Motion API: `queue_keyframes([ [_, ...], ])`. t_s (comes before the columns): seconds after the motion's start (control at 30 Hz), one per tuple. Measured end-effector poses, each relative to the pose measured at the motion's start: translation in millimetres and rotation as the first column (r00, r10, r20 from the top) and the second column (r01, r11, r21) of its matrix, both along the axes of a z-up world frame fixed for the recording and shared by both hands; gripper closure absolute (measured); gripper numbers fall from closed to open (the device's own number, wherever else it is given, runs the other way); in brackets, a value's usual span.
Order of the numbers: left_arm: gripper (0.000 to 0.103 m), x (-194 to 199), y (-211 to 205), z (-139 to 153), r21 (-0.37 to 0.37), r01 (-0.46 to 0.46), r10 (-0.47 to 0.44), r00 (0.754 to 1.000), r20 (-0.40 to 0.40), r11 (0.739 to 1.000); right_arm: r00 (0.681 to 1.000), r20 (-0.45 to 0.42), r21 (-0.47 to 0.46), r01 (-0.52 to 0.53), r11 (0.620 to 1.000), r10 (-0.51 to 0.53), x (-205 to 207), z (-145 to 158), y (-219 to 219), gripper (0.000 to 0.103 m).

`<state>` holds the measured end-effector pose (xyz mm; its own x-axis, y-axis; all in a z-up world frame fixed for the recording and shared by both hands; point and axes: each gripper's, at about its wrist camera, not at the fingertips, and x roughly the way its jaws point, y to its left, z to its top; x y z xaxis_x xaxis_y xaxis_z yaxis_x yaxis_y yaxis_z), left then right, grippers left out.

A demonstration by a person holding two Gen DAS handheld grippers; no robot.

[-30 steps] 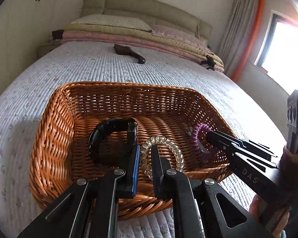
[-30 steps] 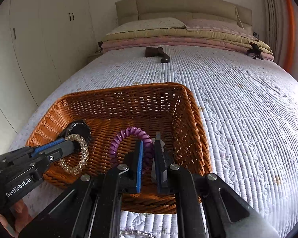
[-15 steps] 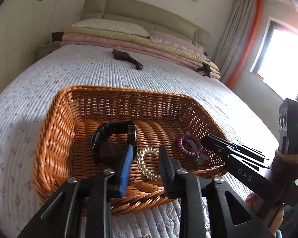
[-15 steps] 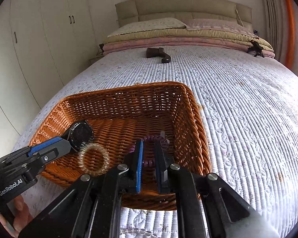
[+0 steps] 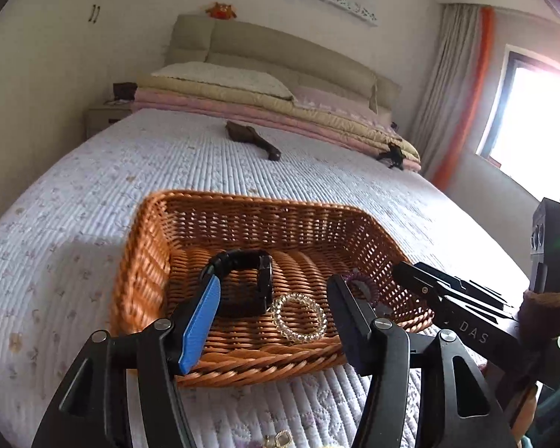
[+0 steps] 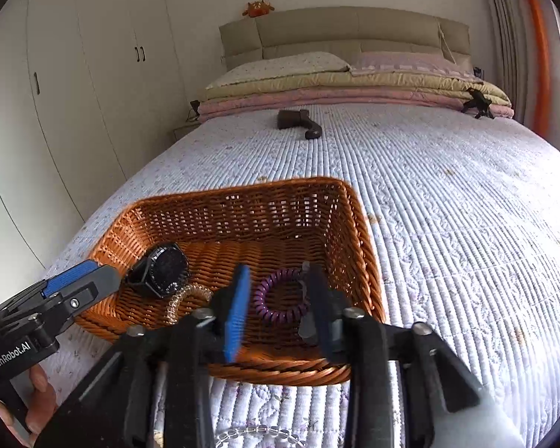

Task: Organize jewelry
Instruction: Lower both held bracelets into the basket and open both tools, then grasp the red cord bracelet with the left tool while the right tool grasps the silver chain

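Observation:
A wicker basket point(image 5: 145, 261) point(image 6: 358, 224) sits on the bed. In it lie a black watch point(image 5: 250, 272) point(image 6: 164, 268), a clear beaded bracelet point(image 5: 298, 317) point(image 6: 186, 298) and a purple coil bracelet point(image 5: 362, 283) point(image 6: 280, 295). My left gripper point(image 5: 276, 298) is open and empty, raised over the basket's near rim above the beaded bracelet. My right gripper point(image 6: 276, 291) is open and empty, above the purple coil. More jewelry shows at the bottom edge on the quilt: a gold piece point(image 5: 276, 438) and clear beads point(image 6: 257, 435).
The bed has a white quilted cover point(image 6: 448, 224). A brown wooden object point(image 5: 250, 138) point(image 6: 298, 123) lies farther up the bed. Folded blankets and pillows point(image 6: 336, 82) sit at the headboard. White wardrobes point(image 6: 74, 93) stand left; a window point(image 5: 537, 119) is right.
Both grippers opened and let go: the beaded bracelet and the purple coil dropped into the basket. Both grippers then pulled back and up from the basket.

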<state>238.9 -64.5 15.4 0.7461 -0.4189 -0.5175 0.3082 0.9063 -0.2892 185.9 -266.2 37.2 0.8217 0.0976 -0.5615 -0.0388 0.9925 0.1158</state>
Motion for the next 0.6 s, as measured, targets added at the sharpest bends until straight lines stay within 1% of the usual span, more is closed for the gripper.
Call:
queue_keyframes([
  [0.13,0.039,-25,13,13,-0.002,-0.03,0.03,0.999,0.022,1.0,0.999,0.036,0.02,-0.01,1.0,0.009,-25,14,2,0.064],
  [0.2,0.038,-40,20,17,0.013,-0.045,0.044,0.998,0.033,0.999,0.999,0.051,0.015,-0.01,1.0,0.009,-41,19,4,0.064],
  [0.33,0.038,-73,40,28,0.014,-0.064,0.064,0.997,0.051,0.998,0.997,0.07,0.007,-0.023,1.0,0.022,-77,24,9,0.064],
  [0.47,0.038,-111,58,35,0.023,-0.055,0.053,0.995,0.08,0.998,0.997,0.078,-0.022,-0.026,0.999,0.028,-107,22,11,0.064],
  [0.6,0.038,-131,67,28,0.005,-0.042,0.041,0.996,0.081,0.999,0.997,0.071,-0.039,-0.018,0.999,0.02,-122,13,9,0.064],
])
